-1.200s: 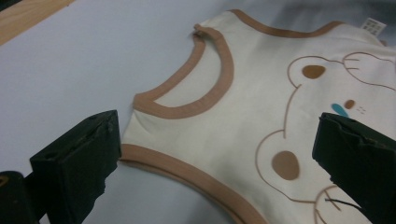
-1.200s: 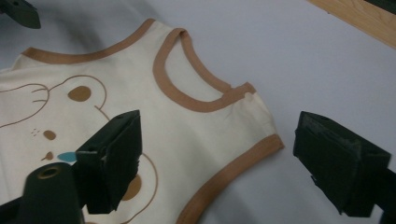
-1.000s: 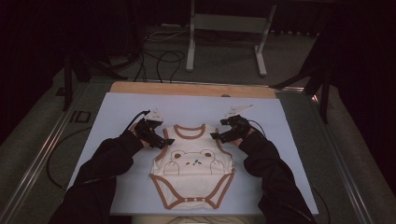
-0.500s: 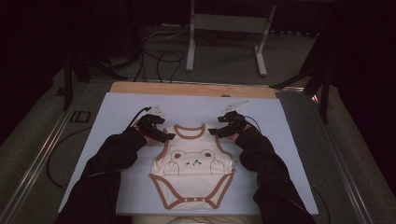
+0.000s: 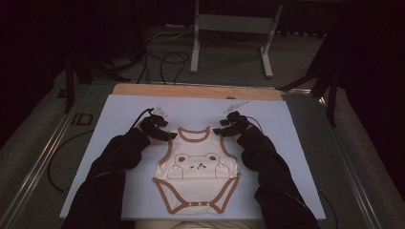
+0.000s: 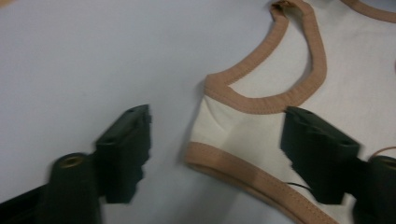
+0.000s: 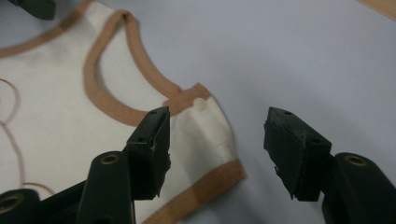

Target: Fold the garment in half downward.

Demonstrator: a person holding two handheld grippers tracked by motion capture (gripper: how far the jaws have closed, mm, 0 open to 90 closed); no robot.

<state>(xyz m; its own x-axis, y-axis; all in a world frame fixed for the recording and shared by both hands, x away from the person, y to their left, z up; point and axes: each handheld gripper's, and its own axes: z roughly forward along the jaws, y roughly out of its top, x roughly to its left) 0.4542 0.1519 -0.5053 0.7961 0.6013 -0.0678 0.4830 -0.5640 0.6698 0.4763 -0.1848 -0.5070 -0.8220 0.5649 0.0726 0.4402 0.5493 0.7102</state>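
A cream baby bodysuit (image 5: 198,171) with brown trim and a bear print lies flat on the pale mat (image 5: 119,114), neck away from the person. My left gripper (image 5: 168,136) sits at its left shoulder. In the left gripper view that gripper (image 6: 217,116) is open, its jaws either side of the shoulder strap (image 6: 233,140). My right gripper (image 5: 221,132) is at the other shoulder. In the right gripper view it (image 7: 217,119) is open too, astride the strap end (image 7: 203,126), with one jaw over the cloth and one over the mat.
The mat lies on a wooden board (image 5: 198,90) whose edge shows at the far side. Beyond it, a metal stand (image 5: 229,28) and loose cables (image 5: 162,57) are on the floor. A rail (image 5: 43,157) runs along the table's left side.
Both hands have moved slightly away from the person, up to the shoulder straps. The bodysuit lies where it was.
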